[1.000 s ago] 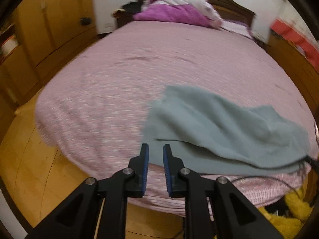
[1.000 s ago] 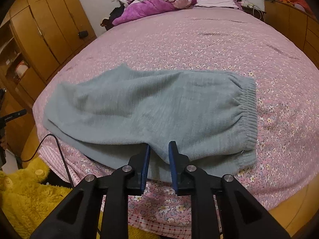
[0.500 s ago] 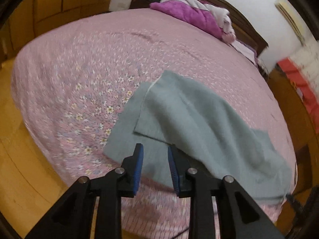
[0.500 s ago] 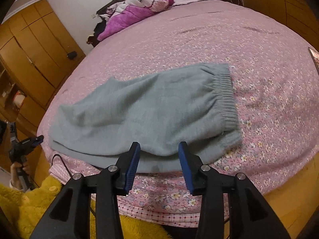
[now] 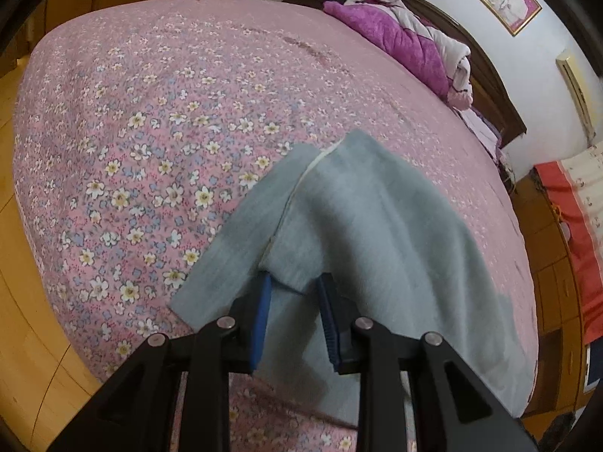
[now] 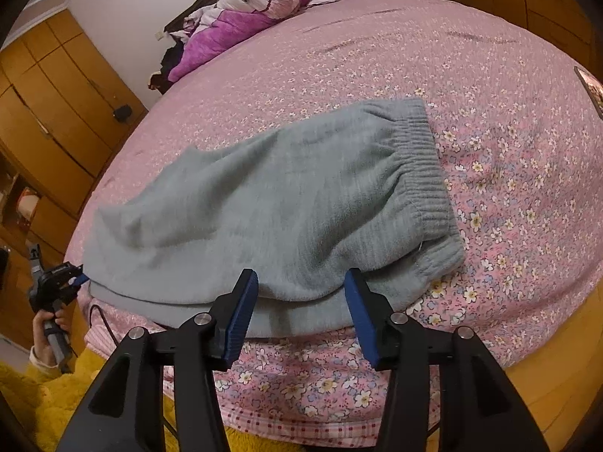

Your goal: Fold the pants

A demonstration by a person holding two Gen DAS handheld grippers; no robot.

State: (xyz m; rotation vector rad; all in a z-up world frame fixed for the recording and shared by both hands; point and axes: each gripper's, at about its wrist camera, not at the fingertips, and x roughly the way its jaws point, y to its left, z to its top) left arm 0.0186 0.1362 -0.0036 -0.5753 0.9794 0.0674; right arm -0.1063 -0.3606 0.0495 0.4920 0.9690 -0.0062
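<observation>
On the flowered bed (image 6: 508, 86) the grey pants (image 6: 294, 203) lay folded lengthwise, further folds apparently left; left gripper (image 5: 293, 293) straddled a hem corner unclamped, right gripper (image 6: 301, 282) had just been spreading, empty

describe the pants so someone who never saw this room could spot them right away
Start at the big bed with the pink flowered sheet. The pants lie flat across its near edge, far from the purple quilt heaped at the headboard. They are the only grey-green thing there, soft knit with a ribbed elastic waistband at one end.
</observation>
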